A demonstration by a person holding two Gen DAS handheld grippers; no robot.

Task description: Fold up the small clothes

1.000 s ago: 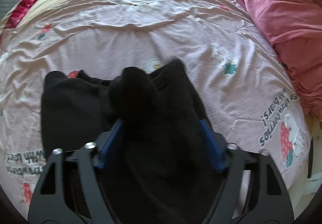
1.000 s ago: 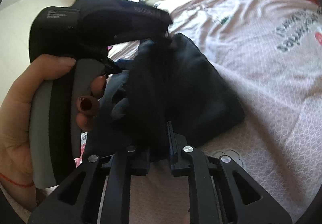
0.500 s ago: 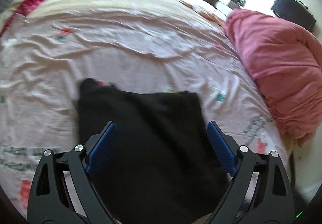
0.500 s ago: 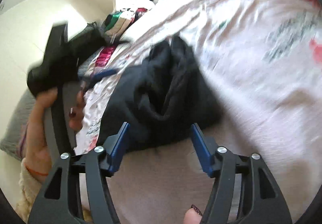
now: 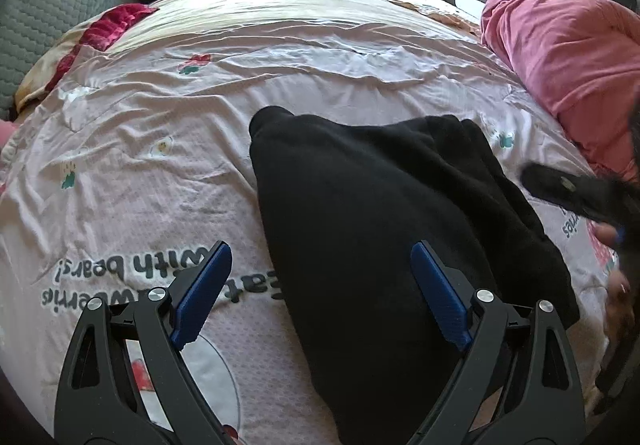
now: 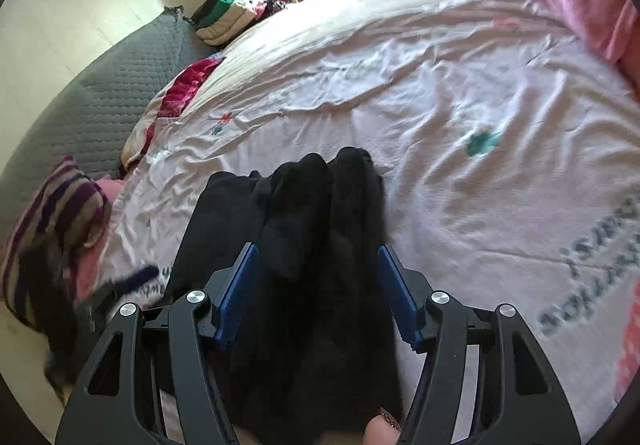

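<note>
**Black garment loose on the bed**

Black garment [image 5: 384, 213] lying bunched at lower centre on pink bed sheet [image 5: 280, 57]. Left hand-held gripper [image 5: 320, 285]: jaws apart, empty. Right hand-held gripper [image 6: 318, 289]: jaws apart astride the cloth, pads not pressing. Open sheet across upper frame; red quilt [image 5: 568, 57] at right edge. Inverted print: "with bears!" [image 5: 132, 265].
</note>
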